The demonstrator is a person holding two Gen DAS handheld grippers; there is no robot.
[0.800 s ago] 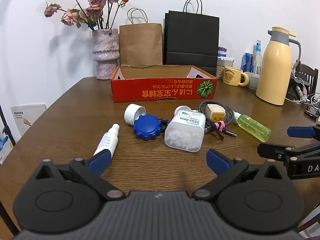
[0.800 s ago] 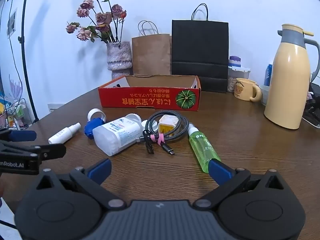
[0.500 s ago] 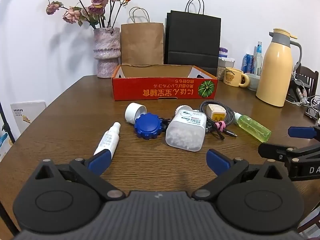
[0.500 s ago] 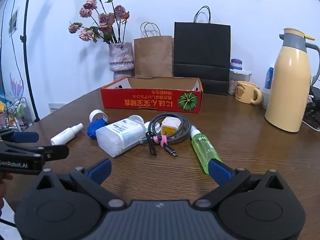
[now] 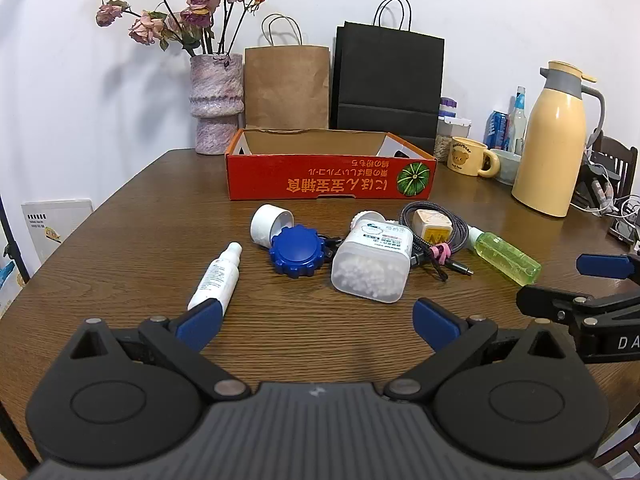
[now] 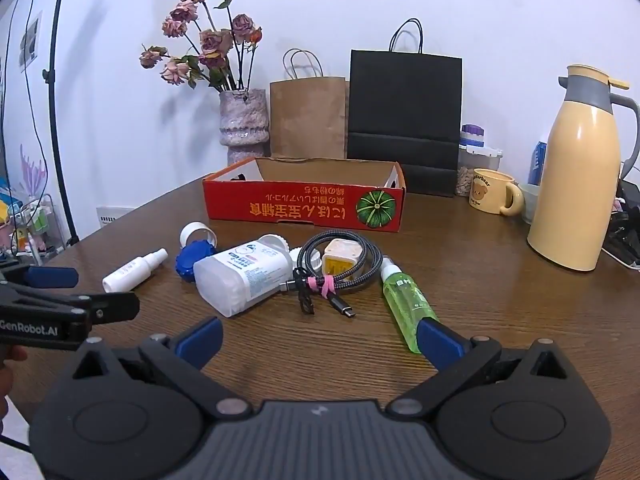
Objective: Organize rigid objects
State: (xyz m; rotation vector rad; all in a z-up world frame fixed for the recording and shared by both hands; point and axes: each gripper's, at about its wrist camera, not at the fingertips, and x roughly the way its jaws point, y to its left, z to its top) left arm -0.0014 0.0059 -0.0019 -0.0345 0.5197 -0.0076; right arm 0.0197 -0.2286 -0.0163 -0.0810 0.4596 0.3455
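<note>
**Pre-grasp: nothing picked yet, both tongs empty**

Tongs spread wide on both sides: left tongs (image 5: 314, 318) and right tongs (image 6: 318, 338) hover over the near worktop (image 5: 140, 216), gripping nothing. Step in hand looks like approach/selection before the first pick. Red cardboard box (image 5: 330, 184) sits open behind the clutter, apparently the drop target; its floor is hidden from here.

Loose items lie in a cluster between tongs and box. Count:
- 1 white spray bottle (image 5: 218, 274), lying flat, nearest left tongs
- 1 white cap (image 5: 268, 224)
- 1 blue lid (image 5: 298, 250), touching the cap
- 1 clear jar of white pellets (image 5: 374, 262), on its side
- 1 coiled cable (image 6: 340, 270) with pink tie
- 1 yellow-white charger (image 6: 340, 260) inside the coil
- 1 green bottle (image 6: 404, 304), lying flat, just ahead of right tongs

Next move likely: left goes down on spray bottle, right on green bottle, closing across the narrow body, then lift to box.
</note>
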